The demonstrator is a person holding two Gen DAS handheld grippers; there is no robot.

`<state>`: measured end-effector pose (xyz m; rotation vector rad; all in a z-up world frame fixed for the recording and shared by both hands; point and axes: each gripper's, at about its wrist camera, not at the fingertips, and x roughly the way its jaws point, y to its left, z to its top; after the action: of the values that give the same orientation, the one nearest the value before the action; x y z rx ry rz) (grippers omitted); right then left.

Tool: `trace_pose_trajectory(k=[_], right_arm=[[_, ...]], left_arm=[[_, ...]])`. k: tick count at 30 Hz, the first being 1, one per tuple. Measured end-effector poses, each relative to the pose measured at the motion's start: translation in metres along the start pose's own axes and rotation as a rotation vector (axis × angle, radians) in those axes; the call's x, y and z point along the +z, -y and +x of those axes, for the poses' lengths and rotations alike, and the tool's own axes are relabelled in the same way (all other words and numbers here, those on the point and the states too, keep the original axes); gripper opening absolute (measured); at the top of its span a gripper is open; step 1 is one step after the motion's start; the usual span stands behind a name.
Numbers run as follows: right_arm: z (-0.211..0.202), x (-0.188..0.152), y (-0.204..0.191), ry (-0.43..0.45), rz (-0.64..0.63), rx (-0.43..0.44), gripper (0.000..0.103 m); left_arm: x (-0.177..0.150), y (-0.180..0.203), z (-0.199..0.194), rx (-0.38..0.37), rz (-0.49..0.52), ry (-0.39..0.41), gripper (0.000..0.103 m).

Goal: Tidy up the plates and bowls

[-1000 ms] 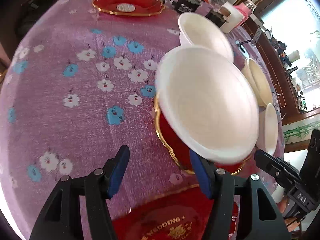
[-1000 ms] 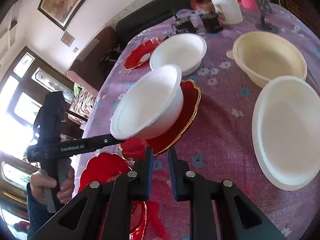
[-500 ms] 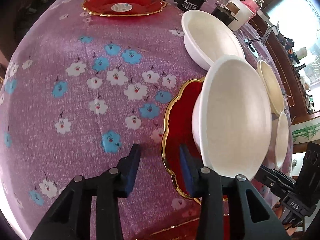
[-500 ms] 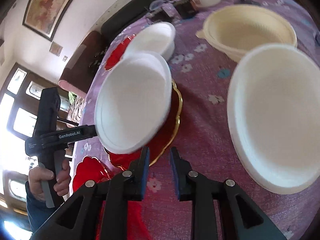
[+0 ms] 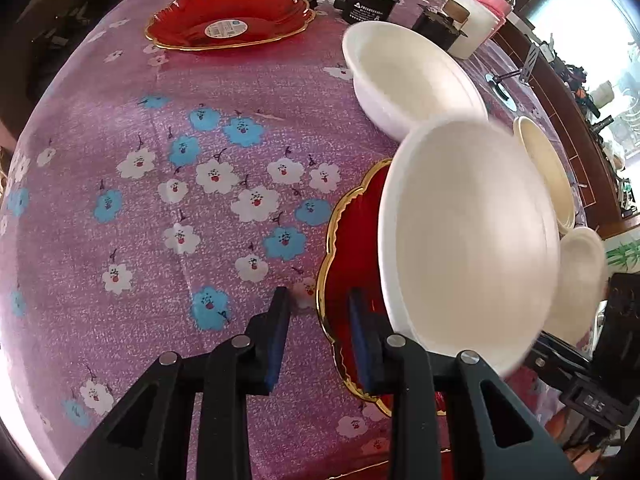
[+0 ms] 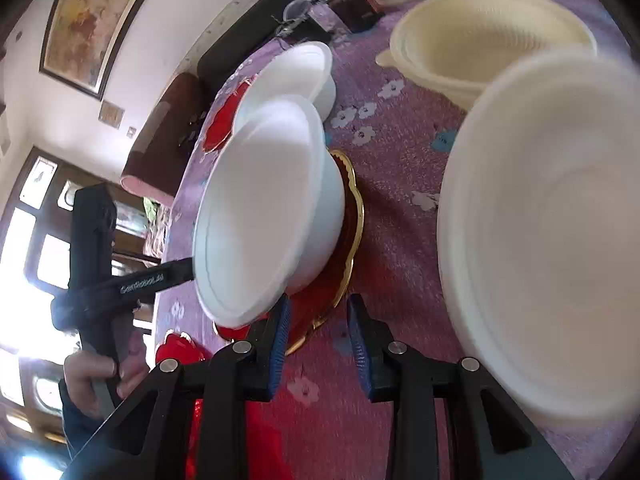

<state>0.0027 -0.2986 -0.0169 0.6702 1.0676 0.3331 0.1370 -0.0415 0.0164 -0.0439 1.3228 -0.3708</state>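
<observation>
1. Bowl (image 5: 468,232): white and deep, it is seen standing on a red plate (image 5: 348,248) with a gilt scalloped rim, at 3 o'clock in the left wrist view.
2. The plate is laid on a purple flowered cloth (image 5: 160,240). Its rim shows at the bowl's 9 o'clock side.
3. The left gripper (image 5: 318,296) is pointed steeply down at that rim. Its jaws have just been closing, and the gilt rim is caught between them. One pad is over the cloth and the other over the red face. A gap is seen on both sides, so the rim is not yet clenched.
4. The right gripper (image 6: 320,300) is held at the plate's opposite edge. Its jaws have just been opening and are released. Only cloth and the nearby plate rim are seen between them.
5. In the right wrist view, the left gripper's arm is hidden behind the bowl at 9 o'clock, and its handle is held by a hand (image 6: 100,376).
6. A far bowl (image 5: 408,80) is placed at 1 o'clock, just beside the first.
7. A cream bowl (image 5: 544,168) is set at 2 o'clock.
8. A far plate (image 5: 228,20), red, is laid at 11 o'clock, well apart.
9. A blurred near bowl (image 6: 552,240) is seen at 3 o'clock in the right wrist view.
</observation>
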Motion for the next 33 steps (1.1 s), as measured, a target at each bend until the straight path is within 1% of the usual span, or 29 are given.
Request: trace_pose_trajectory(k=[1, 2, 3, 4, 6, 8, 10, 11, 13, 16, 20, 24, 26, 29, 33], right_arm=[[0.005, 0.000, 0.002, -0.009, 0.011, 0.016, 0.032], [0.007, -0.002, 0.003, -0.006, 0.023, 0.031, 0.031], [0.006, -0.002, 0.001, 0.002, 0.014, 0.008, 0.028], [0.005, -0.003, -0.001, 0.005, 0.010, 0.006, 0.025], [-0.001, -0.007, -0.002, 0.009, 0.028, 0.033, 0.024], [-0.010, -0.012, 0.000, 0.003, 0.059, 0.085, 0.024], [-0.019, -0.020, -0.001, 0.004, 0.088, 0.150, 0.024], [-0.021, -0.024, -0.001, 0.000, 0.101, 0.176, 0.024], [-0.023, -0.033, 0.000, -0.014, 0.136, 0.234, 0.024], [-0.016, -0.049, 0.011, -0.062, 0.252, 0.365, 0.024], [-0.014, -0.063, 0.021, -0.049, 0.341, 0.470, 0.024], [-0.010, -0.082, 0.034, -0.056, 0.426, 0.571, 0.024], [-0.008, -0.082, 0.031, -0.058, 0.446, 0.597, 0.023], [-0.015, -0.083, 0.033, -0.040, 0.428, 0.589, 0.024], [-0.030, -0.089, 0.031, -0.032, 0.384, 0.561, 0.024]], left_arm=[[-0.001, 0.002, 0.000, 0.000, 0.014, 0.000, 0.023], [-0.002, 0.005, 0.001, -0.019, 0.023, -0.008, 0.015], [-0.004, 0.009, -0.001, -0.004, 0.027, -0.003, 0.015], [-0.006, 0.011, -0.004, 0.016, 0.035, 0.007, 0.015], [-0.008, 0.020, -0.016, 0.046, 0.073, 0.031, 0.015], [-0.009, 0.031, -0.034, 0.073, 0.113, 0.052, 0.015], [-0.008, 0.047, -0.056, 0.133, 0.168, 0.079, 0.015], [-0.007, 0.051, -0.064, 0.145, 0.184, 0.090, 0.015], [-0.007, 0.066, -0.080, 0.196, 0.227, 0.109, 0.015], [-0.006, 0.089, -0.095, 0.253, 0.287, 0.116, 0.016], [-0.012, 0.113, -0.106, 0.327, 0.343, 0.136, 0.016], [-0.014, 0.134, -0.113, 0.328, 0.365, 0.160, 0.016], [-0.016, 0.143, -0.117, 0.338, 0.379, 0.163, 0.016], [-0.020, 0.151, -0.117, 0.355, 0.386, 0.165, 0.016], [-0.028, 0.147, -0.120, 0.319, 0.363, 0.169, 0.016]])
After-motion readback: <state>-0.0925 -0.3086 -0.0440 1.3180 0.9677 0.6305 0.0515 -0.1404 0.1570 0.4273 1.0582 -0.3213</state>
